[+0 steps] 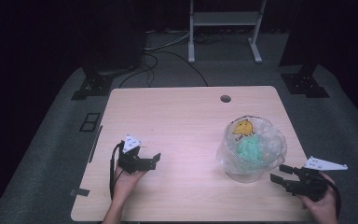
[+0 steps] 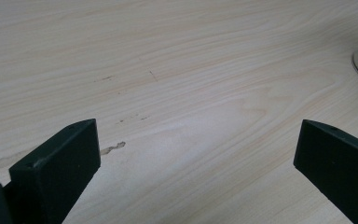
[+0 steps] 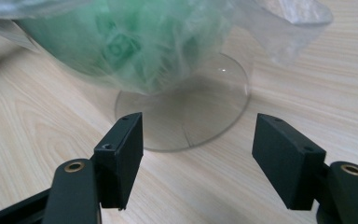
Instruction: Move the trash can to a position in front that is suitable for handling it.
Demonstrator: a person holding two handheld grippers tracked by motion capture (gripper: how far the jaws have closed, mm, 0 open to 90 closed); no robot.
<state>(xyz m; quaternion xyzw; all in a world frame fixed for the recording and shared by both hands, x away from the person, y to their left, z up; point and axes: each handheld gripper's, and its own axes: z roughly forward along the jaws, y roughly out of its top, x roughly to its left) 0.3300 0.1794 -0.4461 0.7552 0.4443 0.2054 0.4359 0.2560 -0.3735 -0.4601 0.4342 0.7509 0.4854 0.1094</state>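
The clear bowl (image 1: 254,154), lined with a plastic bag (image 3: 289,28) of green stuff, stands on the table (image 1: 182,121) just ahead of my right gripper (image 1: 279,173). Both tongs gape empty, the left gripper (image 1: 154,159) well apart. I should catch the rim film gently, without tipping the bowl.

R gripper (image 3: 198,154) w/ jaws wide apart, nothing betw. them, low over pale wood table (image 3: 37,121). Just ahead: clear glass bowl (image 3: 186,107) on round foot, lined w/ thin plastic bag (image 3: 289,28); green stuff (image 3: 121,46) inside. Foot sits near jaw tips, not touching. Bag edge hangs over at right.
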